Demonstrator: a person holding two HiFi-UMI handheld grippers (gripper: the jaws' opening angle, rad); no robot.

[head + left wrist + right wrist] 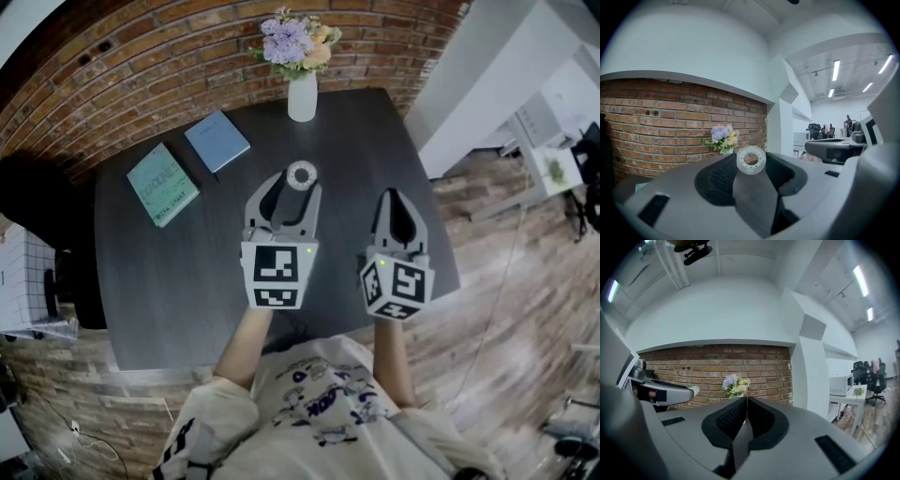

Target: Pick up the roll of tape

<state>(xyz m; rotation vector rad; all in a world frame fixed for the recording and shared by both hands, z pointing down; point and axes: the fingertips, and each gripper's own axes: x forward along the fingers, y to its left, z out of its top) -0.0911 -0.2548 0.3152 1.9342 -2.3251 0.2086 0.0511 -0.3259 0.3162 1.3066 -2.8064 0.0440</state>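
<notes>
while left tool (pixel 301 180) clamps roll of tape (pixel 751 171) (hole toward camera) | right tool (pixel 746 401) closed

My left gripper (pixel 300 180) and right gripper (pixel 393 197) are light grey moulded shells. The jaws are lined with black ribbed pads (pixel 715 180). Each carries a white cube printed with black square markers, the left cube (pixel 276 274) and the right cube (pixel 396 284), and each cube has a small green light (pixel 307 251). I wear a pale T-shirt (pixel 319 398) with dark printed graphics.
</notes>
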